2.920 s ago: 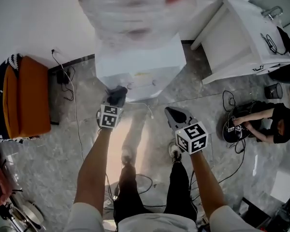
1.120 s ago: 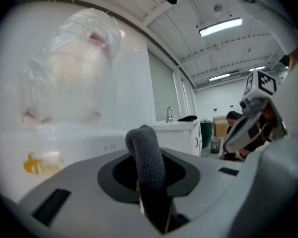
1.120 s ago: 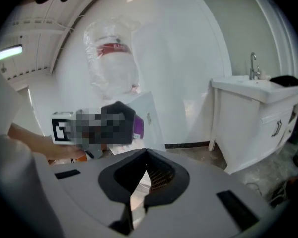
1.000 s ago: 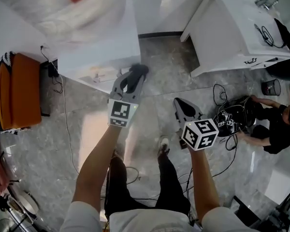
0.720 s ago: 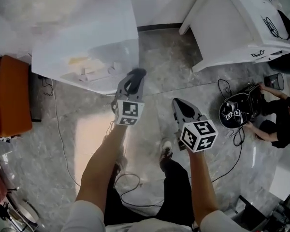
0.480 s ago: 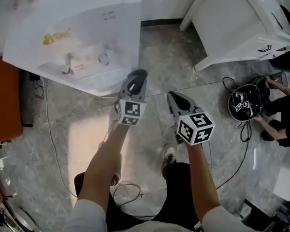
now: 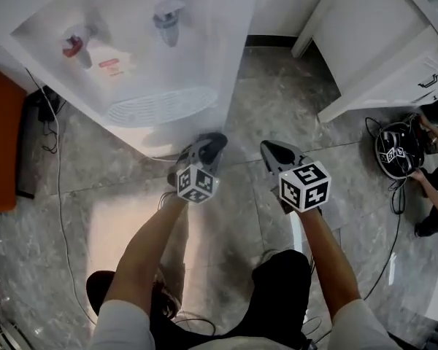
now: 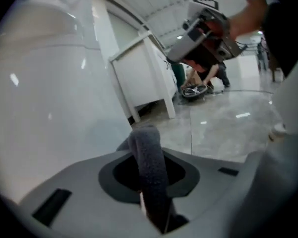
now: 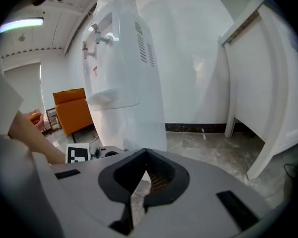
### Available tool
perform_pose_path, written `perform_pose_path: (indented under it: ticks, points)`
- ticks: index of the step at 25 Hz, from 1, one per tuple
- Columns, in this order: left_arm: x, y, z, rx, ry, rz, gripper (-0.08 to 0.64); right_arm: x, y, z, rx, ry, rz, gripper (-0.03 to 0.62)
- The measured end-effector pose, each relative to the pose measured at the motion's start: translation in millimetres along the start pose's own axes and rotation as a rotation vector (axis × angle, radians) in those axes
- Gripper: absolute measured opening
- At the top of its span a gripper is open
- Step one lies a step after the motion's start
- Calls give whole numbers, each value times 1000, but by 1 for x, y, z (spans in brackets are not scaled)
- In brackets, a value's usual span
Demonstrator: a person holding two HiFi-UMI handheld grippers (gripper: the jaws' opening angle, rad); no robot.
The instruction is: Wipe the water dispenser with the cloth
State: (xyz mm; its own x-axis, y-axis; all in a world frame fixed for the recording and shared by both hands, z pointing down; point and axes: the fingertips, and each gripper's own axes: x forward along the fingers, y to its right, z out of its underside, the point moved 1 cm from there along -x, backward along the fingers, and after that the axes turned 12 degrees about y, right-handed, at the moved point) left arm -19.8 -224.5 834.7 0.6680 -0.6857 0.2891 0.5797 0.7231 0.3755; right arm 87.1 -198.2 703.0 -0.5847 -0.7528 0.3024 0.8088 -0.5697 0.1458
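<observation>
The white water dispenser (image 7: 139, 57) stands at the top of the head view, with a red tap (image 7: 73, 46), a grey tap (image 7: 166, 12) and a drip grille (image 7: 159, 106). My left gripper (image 7: 204, 150) is shut on a dark grey cloth (image 7: 216, 140), just off the dispenser's lower right corner. In the left gripper view the cloth (image 8: 148, 167) stands up between the jaws, and the dispenser's side (image 8: 49, 108) fills the left. My right gripper (image 7: 272, 152) hangs beside it, shut and empty. The right gripper view shows the dispenser (image 9: 119, 73) ahead.
A white desk (image 7: 379, 42) stands at the right, with a person's hands and black gear (image 7: 394, 152) on the floor beyond. An orange seat (image 7: 0, 144) and a cable (image 7: 58, 195) lie left of the dispenser. My legs are below on the grey marble floor.
The view has swung, so the dispenser's front with both taps now shows sharply. My left gripper with the cloth has come lower, near the dispenser's bottom edge. The right gripper stays alongside.
</observation>
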Motion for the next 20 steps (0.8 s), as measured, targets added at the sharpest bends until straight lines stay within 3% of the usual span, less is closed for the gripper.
perform_pose_path:
  ticks: [4,7,12,16,20]
  points:
    - [16,13,29,150,5,41,75,24,2,33,36,62,7,8]
    - [23,29,64,212,-63,55,75,30,-11,55,58,71,-21,8]
    - [1,24,103,434,-190,143,75,32,-19,69,111,72,-22,8]
    - [-38,-20,66,547,-125,92,75,42,-33,73,129,76,-39,8]
    - [-65,-56,-7,518,-12,12,75,48,-51,68,113,94,-87,8]
